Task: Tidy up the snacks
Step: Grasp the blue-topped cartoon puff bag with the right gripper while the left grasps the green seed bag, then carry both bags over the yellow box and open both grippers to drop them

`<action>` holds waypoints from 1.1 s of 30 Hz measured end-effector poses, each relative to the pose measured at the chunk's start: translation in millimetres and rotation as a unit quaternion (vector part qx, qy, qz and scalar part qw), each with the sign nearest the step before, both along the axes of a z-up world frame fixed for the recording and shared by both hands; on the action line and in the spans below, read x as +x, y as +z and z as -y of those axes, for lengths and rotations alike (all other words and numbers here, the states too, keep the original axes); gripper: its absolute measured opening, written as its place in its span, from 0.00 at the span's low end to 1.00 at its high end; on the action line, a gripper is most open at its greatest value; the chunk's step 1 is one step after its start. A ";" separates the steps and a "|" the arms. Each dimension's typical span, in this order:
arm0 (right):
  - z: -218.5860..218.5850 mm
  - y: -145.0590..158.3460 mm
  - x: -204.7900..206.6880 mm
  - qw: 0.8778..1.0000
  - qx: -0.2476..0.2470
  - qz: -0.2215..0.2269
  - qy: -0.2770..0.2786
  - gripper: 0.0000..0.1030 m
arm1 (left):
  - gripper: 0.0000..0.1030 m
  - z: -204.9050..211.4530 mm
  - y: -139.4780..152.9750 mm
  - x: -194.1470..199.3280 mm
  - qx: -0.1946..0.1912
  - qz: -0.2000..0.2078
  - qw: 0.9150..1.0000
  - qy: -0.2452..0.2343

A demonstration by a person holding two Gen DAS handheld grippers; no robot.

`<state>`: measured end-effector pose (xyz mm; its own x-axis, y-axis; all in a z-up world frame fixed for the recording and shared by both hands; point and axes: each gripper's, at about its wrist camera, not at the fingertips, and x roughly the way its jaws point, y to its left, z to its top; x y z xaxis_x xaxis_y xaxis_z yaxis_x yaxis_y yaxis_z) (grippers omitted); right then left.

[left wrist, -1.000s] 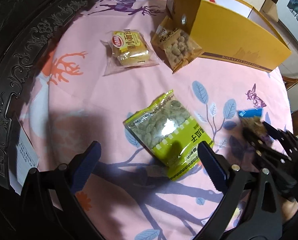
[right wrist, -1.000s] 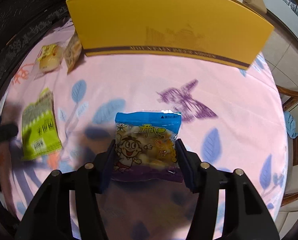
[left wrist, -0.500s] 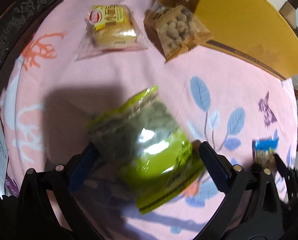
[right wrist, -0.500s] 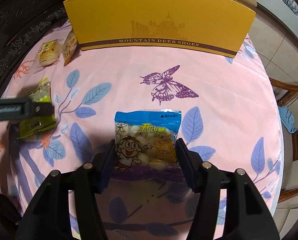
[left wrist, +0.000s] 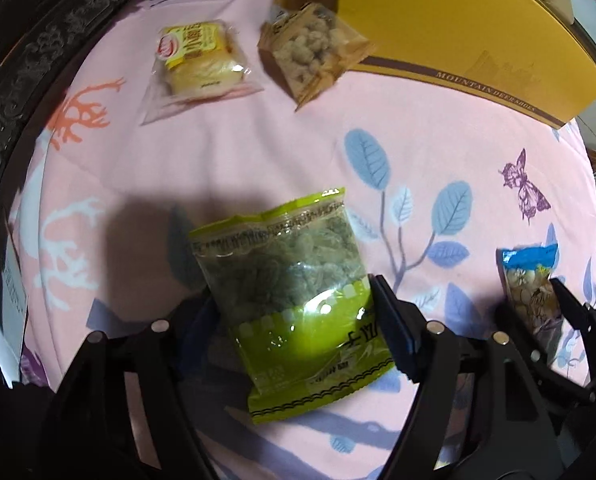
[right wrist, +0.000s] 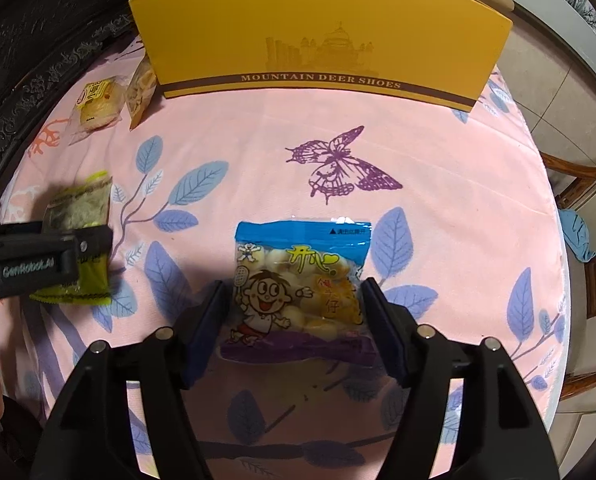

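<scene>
My left gripper [left wrist: 298, 320] is shut on a green seed packet [left wrist: 293, 292], held just above the pink cloth; it also shows in the right wrist view [right wrist: 77, 240]. My right gripper [right wrist: 293, 324] is shut on a blue snack bag with a cartoon boy [right wrist: 298, 292], seen in the left wrist view [left wrist: 532, 292] too. A yellow shoe box [right wrist: 318, 36] stands at the far edge. A yellow cake packet [left wrist: 197, 60] and a tan nut packet [left wrist: 314, 48] lie near the box's left end.
The round table has a pink cloth with blue leaves and a purple butterfly [right wrist: 338, 168]. A dark carved rim [left wrist: 25, 76] runs along the left. A wooden chair [right wrist: 578, 208] stands to the right. A white paper [left wrist: 13, 300] lies at the left edge.
My left gripper came down over the green seed packet, closed on it and lifted it slightly. My right gripper kept hold of the blue bag and rose a little.
</scene>
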<state>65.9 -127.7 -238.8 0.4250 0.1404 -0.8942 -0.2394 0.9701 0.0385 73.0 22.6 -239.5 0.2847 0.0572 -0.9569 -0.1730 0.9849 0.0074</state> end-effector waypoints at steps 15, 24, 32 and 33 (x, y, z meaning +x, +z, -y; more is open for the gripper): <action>18.6 14.7 -7.1 0.999 0.019 0.001 -0.029 0.55 | 0.61 13.7 23.0 -14.3 -0.042 0.032 0.996 -0.073; 33.0 46.8 -4.2 0.997 0.036 0.042 -0.052 0.55 | 0.61 12.5 52.4 -4.6 -0.053 0.067 0.992 -0.097; 24.0 107.9 46.8 0.992 0.049 0.110 -0.041 0.55 | 0.61 13.6 119.2 46.7 -0.068 0.143 0.983 -0.097; 23.1 114.7 54.4 0.991 0.052 0.116 -0.042 0.55 | 0.61 13.5 125.6 56.1 -0.066 0.148 0.982 -0.096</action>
<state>120.3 -150.8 -124.1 0.6311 0.1826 -0.7539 -0.1729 0.9806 0.0928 129.1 9.1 -113.9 0.5446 -0.1448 -0.8261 0.0415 0.9884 -0.1459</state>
